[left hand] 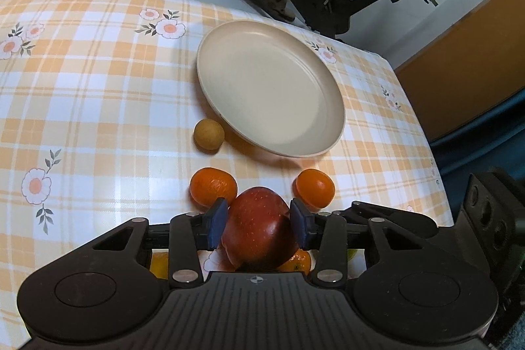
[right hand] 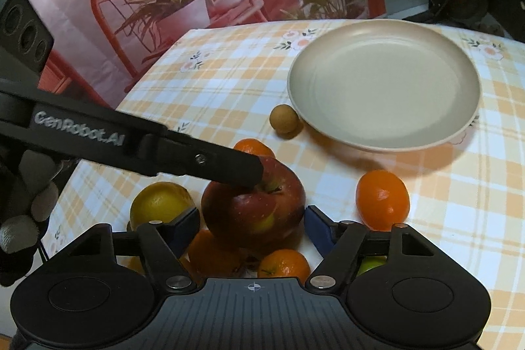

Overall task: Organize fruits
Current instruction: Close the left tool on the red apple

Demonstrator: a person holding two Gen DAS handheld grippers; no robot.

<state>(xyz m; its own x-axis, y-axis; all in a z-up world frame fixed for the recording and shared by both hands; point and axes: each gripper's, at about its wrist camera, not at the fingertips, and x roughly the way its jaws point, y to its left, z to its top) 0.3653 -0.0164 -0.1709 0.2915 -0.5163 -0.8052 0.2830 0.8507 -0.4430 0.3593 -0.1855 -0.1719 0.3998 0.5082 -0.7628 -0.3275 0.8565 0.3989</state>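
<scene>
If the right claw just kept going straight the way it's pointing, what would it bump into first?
Most likely the red apple, which already sits between the right claw pads. Depth is hard to judge here.

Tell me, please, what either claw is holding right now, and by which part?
The left claw grips the red round apple by its two opposite sides; the right claw only straddles it.
</scene>
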